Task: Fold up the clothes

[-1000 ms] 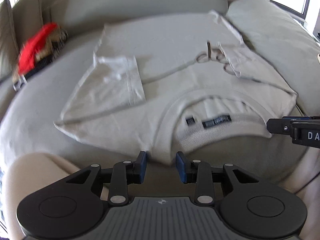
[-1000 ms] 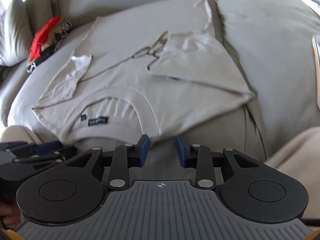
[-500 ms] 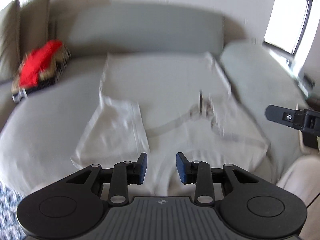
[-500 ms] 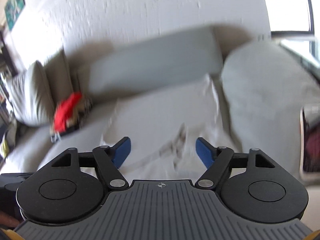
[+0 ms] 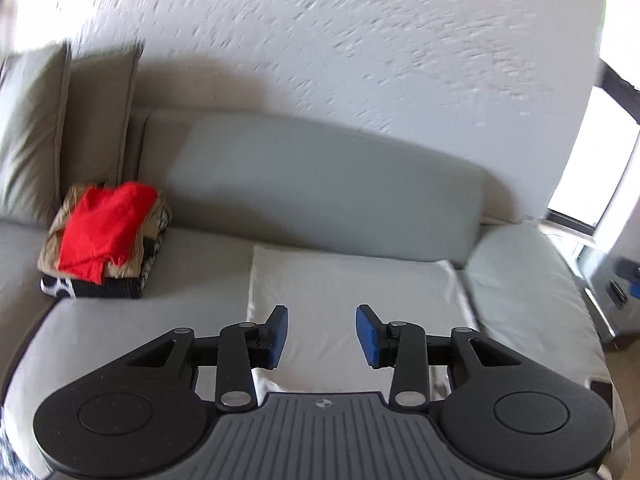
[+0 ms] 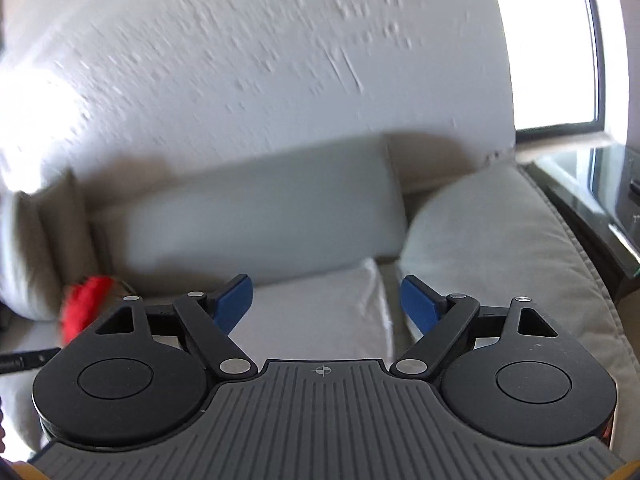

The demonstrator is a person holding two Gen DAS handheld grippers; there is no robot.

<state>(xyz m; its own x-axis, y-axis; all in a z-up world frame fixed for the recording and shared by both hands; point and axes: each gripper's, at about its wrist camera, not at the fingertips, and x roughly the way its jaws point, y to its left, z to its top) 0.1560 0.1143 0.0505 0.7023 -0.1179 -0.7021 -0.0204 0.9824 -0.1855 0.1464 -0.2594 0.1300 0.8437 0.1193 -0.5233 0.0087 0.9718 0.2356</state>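
Left wrist view: pale grey cotton garment [image 5: 352, 280] spread flat on seat of grey fabric sofa [image 5: 320, 184], lying ahead of and beneath left tongs [image 5: 322, 336], far edge against base of back cushion. Left tongs empty, blue pads [image 5: 276, 334] parted moderately, touching nothing, poised over cloth. Visible part of garment a broad, smooth rectangle; long axis impossible to judge, near part hidden behind black gripper body. Collar and sleeves out of sight, so facing direction unclear. Folded stack of clothes topped by crumpled red fabric [image 5: 106, 236] well to left on same seat, beside upright beige cushions [image 5: 60, 128]. Rounded grey armrest cushion [image 5: 528, 292] just right of garment. Rough textured white wall [image 5: 360, 40] behind, blurred.

Right wrist view: right tongs [image 6: 326, 300] spread wide, empty, blue pads [image 6: 232, 300] angled outward. Same garment [image 6: 320, 312] between and below them, right edge rumpled beside armrest cushion [image 6: 500, 248]. Red fabric [image 6: 82, 304] a blur at far left.
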